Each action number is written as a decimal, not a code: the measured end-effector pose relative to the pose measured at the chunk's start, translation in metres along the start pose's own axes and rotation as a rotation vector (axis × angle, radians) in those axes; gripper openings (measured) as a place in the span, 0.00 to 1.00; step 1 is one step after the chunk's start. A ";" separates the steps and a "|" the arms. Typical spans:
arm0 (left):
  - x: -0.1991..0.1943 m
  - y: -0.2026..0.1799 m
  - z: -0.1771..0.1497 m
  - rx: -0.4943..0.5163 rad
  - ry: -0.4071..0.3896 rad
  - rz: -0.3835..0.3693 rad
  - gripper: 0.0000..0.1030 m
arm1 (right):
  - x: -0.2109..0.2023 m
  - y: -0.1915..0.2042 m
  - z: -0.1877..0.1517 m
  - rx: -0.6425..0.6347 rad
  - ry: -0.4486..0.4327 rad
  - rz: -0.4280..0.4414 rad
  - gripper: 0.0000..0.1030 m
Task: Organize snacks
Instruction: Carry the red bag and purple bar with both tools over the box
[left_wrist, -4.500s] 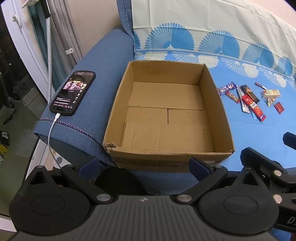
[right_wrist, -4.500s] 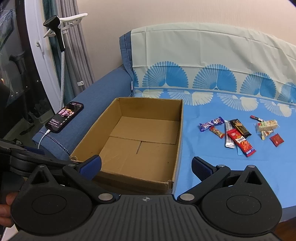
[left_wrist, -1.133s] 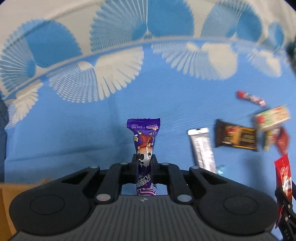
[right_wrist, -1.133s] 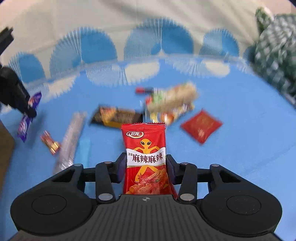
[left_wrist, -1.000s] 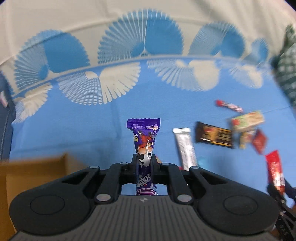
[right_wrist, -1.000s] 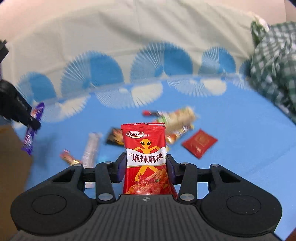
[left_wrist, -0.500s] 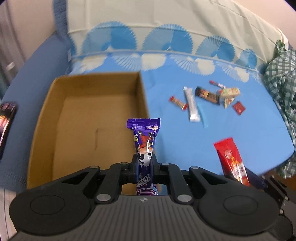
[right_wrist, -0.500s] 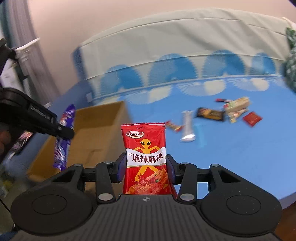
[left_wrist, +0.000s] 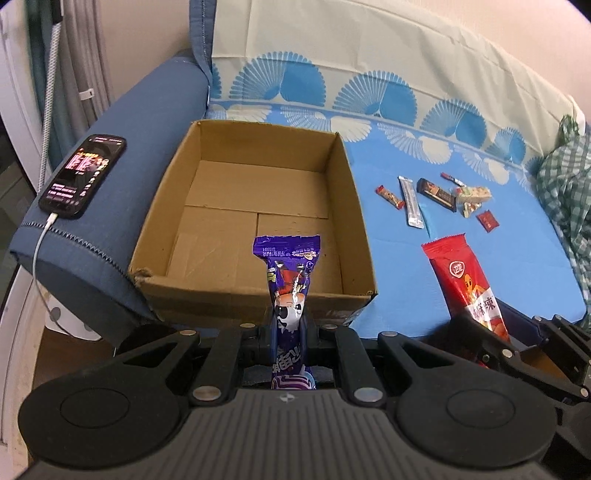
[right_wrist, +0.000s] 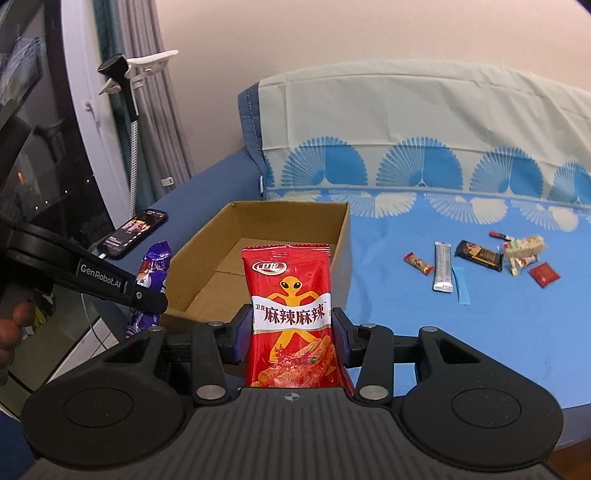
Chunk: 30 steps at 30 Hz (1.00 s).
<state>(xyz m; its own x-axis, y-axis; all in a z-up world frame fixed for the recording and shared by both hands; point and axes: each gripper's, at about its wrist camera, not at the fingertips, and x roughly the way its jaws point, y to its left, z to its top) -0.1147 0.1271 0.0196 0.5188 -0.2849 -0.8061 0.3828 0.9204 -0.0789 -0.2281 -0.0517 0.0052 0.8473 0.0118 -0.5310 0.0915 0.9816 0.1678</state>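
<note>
Two snack packets are held in the air at the near edge of the open cardboard box.

The purple packet is clamped by the left gripper, whose jaws are nearly closed; its long axis runs straight out along the fingers toward the box. The red packet is pinched at both side edges by the half-open right gripper, upright, long axis also along the fingers. The remaining snacks are scattered on the blue sheet, well apart from the box.
</note>
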 end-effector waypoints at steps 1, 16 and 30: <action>-0.002 0.001 -0.002 -0.004 -0.005 -0.006 0.12 | -0.003 0.003 -0.001 -0.006 -0.002 -0.002 0.45; -0.023 0.018 -0.009 -0.057 -0.061 -0.042 0.12 | -0.014 0.029 0.001 -0.090 -0.021 -0.029 0.45; -0.008 0.032 -0.002 -0.088 -0.040 -0.042 0.12 | 0.005 0.033 0.004 -0.110 0.042 -0.038 0.45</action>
<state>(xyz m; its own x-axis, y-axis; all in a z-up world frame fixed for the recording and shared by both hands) -0.1082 0.1597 0.0218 0.5343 -0.3330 -0.7770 0.3376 0.9267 -0.1650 -0.2190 -0.0202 0.0110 0.8212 -0.0204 -0.5703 0.0635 0.9964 0.0559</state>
